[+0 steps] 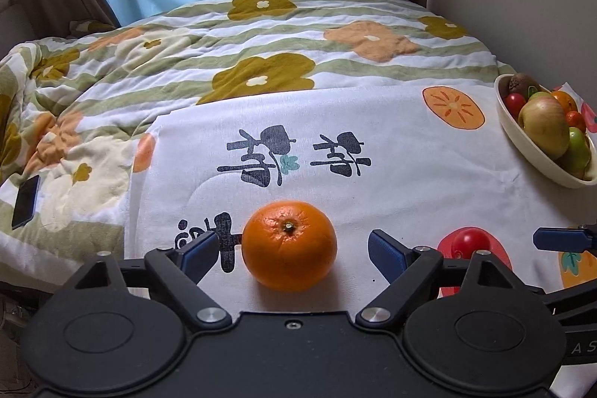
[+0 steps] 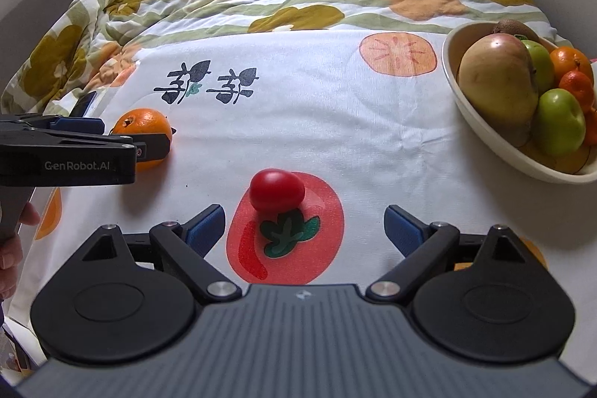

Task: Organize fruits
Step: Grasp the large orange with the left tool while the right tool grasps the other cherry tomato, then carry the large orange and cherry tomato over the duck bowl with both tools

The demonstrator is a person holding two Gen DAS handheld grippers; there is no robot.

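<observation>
Left gripper [image 1: 293, 254] jaws wide, straddling the orange [image 1: 289, 245] on the white cloth [image 1: 410, 174] without contact. Right gripper [image 2: 304, 230] jaws wide; red tomato [image 2: 277, 189] lies just ahead on the cloth. Bowl [image 2: 481, 129] of fruit at far right, edge cut off; lower fruits hidden. Dark phone [image 1: 25, 201] on quilt [image 1: 261, 36].

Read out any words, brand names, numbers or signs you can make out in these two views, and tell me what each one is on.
"GenRobot.AI": on the side of the left gripper, seen in the right wrist view.
"A S": cut-off letters on the right gripper at the edge of the left wrist view; the rest is out of frame.
Large dark brush characters on the white cloth: upside down, not readable.
No numbers or labels on the orange, tomato or bowl.
</observation>
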